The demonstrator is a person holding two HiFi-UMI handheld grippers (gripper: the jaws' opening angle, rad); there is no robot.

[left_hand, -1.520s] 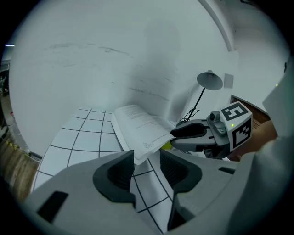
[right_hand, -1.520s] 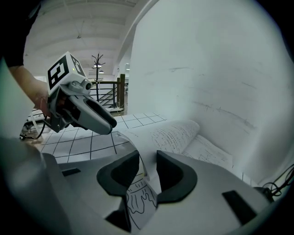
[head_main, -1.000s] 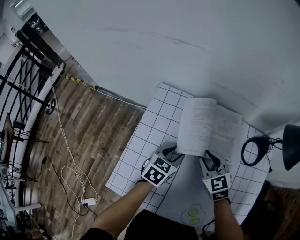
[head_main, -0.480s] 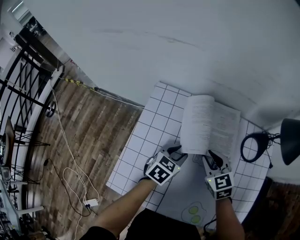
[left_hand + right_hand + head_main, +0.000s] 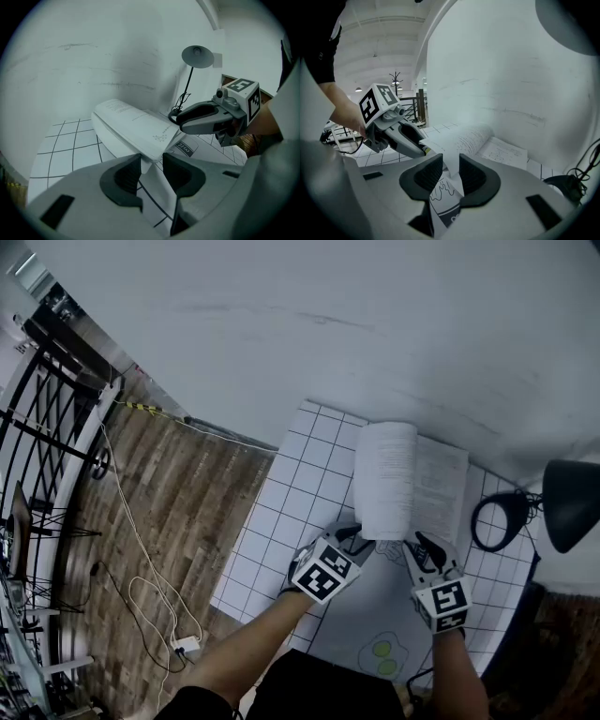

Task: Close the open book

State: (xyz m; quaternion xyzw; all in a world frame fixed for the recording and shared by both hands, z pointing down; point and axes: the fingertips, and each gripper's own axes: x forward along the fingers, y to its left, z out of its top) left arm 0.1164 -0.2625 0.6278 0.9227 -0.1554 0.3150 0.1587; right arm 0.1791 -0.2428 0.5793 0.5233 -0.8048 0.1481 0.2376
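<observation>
- The book (image 5: 386,479) lies open on the white gridded table (image 5: 300,486), pushed up against the pale wall (image 5: 309,324). Its right half lies flat. Its left half, a thick sheaf of pages, is lifted and curls over towards the flat half.
- The left gripper (image 5: 353,538) meets the near left corner of that lifted sheaf.
- In the left gripper view its 2 jaws stand a narrow way apart, with the corner of the sheaf poking down between them. The corner lies against 1 pad (image 5: 127,176), and a sliver of gap shows before the other, so no firm pinch is visible.
- The right gripper (image 5: 419,545) meets the same near edge of the sheaf, just beside the left gripper. The 2 sets of tips are near each other but apart.
- In the right gripper view its 2 jaws have just been closing a little and leave only a narrow gap. The bottom corner of the sheaf is wedged in that gap and touches both pads (image 5: 471,176), so this gripper is clamped on the pages.
- Both grippers slant down towards the book, each on a forearm that comes in from the bottom of the head view.
- Beneath the grippers a printed sheet (image 5: 380,652) with a green drawing lies on the table.
- A black lamp (image 5: 570,504) stands to the right of the book.
- A wooden floor (image 5: 187,484) shows to the left of the table.
</observation>
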